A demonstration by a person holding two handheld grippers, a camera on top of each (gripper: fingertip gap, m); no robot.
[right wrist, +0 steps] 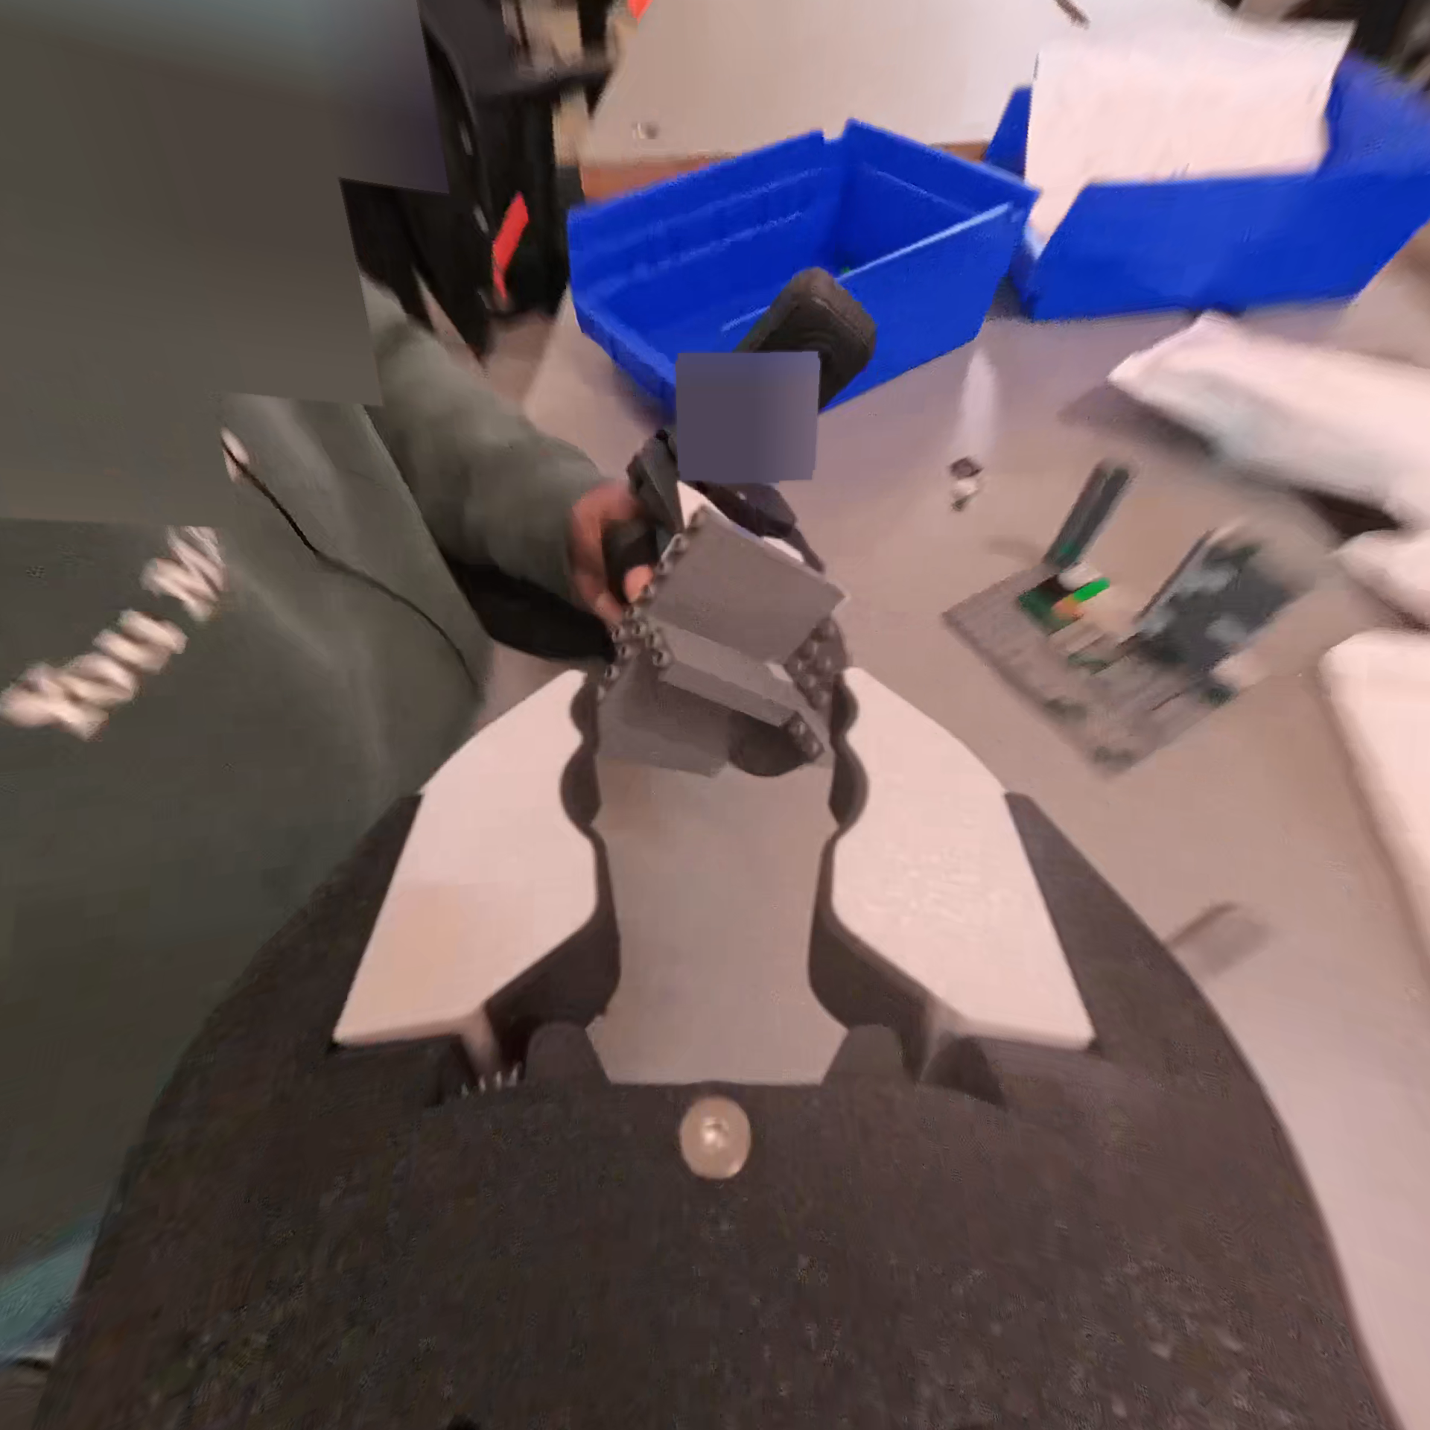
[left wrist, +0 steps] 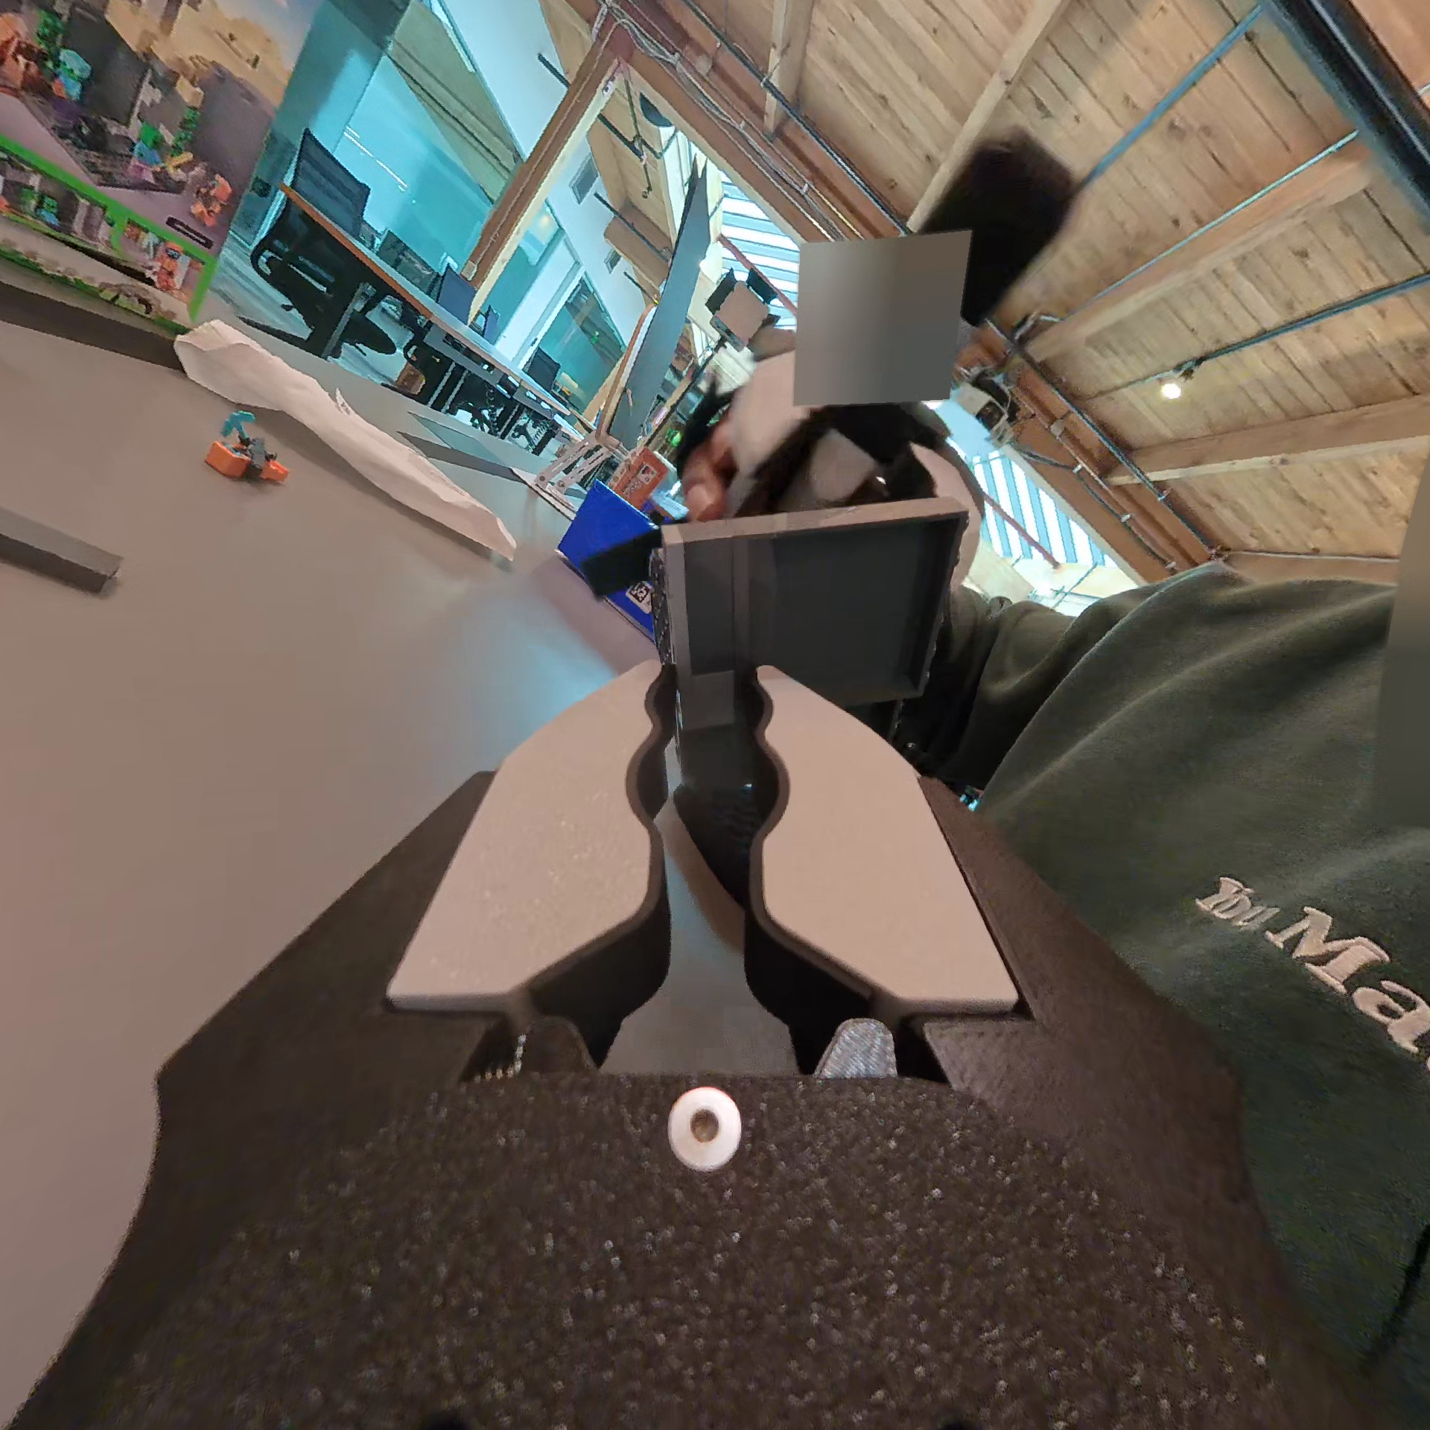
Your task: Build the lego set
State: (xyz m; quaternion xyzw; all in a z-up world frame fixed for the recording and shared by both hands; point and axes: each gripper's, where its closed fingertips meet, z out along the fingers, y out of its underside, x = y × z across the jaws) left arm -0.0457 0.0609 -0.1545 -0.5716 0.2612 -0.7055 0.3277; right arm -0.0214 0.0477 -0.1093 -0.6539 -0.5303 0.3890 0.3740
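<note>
A grey Lego assembly (left wrist: 836,611) of flat panels and studded edges is held up in the air between both grippers. My left gripper (left wrist: 708,700) is shut on a narrow grey part at its lower end. In the right wrist view the same assembly (right wrist: 720,627) sits between the fingertips of my right gripper (right wrist: 716,696), which press on its studded sides. The left gripper's dark body (right wrist: 654,487) and the hand (right wrist: 596,542) holding it show just beyond the assembly. The right wrist view is blurred.
A grey baseplate build (right wrist: 1099,665) with green pieces stands on the table at right. Blue bins (right wrist: 774,224) and white bags (right wrist: 1253,418) lie behind it. A small orange figure (left wrist: 248,456), a white paper bag (left wrist: 340,433) and the set's box (left wrist: 108,155) are at the left. A person in a green sweatshirt (left wrist: 1161,774) is close.
</note>
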